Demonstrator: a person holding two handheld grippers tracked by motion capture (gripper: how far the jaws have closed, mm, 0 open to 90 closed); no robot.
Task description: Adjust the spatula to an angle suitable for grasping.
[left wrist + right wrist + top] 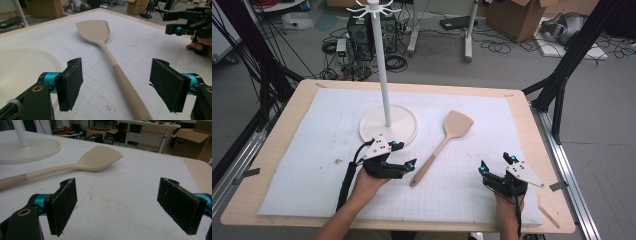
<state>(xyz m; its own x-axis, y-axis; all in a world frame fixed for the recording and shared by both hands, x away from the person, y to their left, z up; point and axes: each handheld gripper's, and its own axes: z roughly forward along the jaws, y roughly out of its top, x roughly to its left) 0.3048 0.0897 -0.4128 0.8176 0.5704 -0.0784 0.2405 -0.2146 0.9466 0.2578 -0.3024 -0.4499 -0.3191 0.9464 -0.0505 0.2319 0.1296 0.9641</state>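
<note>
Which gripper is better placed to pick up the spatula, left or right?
Left. The left gripper sits open right beside the spatula handle, which runs between its jaws in its own view. The right gripper is also open but farther off to the side.

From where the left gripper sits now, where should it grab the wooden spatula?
Grip the spatula on its round handle, near the darker end, probably best. It lies flat with the broad blade pointing away, and the left gripper already has open jaws on either side of the handle. Come straight down from above and close across it; the blade is too wide.
</note>
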